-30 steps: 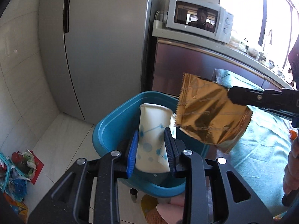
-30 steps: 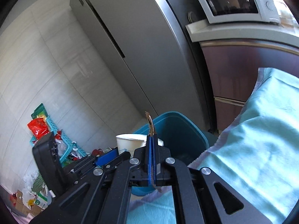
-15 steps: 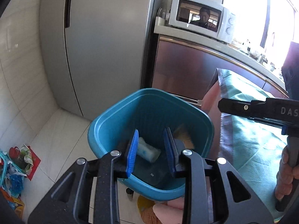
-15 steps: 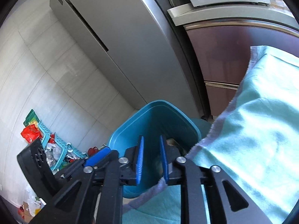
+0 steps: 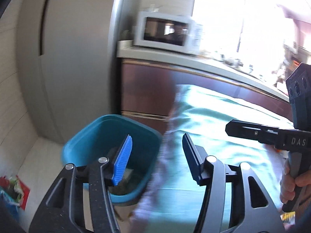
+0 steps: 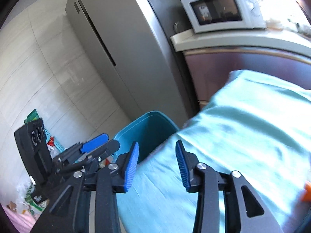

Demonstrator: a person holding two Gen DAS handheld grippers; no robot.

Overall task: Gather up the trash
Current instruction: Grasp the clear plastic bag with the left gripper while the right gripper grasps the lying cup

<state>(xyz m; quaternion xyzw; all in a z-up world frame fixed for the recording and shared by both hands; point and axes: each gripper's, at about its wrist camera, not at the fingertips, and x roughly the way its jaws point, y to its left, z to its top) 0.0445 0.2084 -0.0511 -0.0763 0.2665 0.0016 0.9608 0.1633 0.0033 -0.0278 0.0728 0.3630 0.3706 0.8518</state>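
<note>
Here, the left gripper (image 5: pixel 157 155) and right gripper (image 6: pixel 156 163), both spread wide and holding nothing, hover by a teal plastic bin (image 5: pixel 93 132) beside a pale-green tablecloth (image 6: pixel 243 128).

A home kitchen. A tall steel refrigerator (image 6: pixel 124 44) stands beside a counter (image 6: pixel 233 38) carrying a white microwave (image 6: pixel 221 9). A tiled floor (image 6: pixel 48 73) and a teal-clothed table (image 6: pixel 243 136) complete it.

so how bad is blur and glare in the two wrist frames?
Left wrist: motion blur smears the white microwave and pale green tablecloth; window blown out; open left gripper sharp. Right wrist: milder blur on the cloth, teal plastic bin readable, open right gripper sharp, fisheye bends the grey fridge.
</note>
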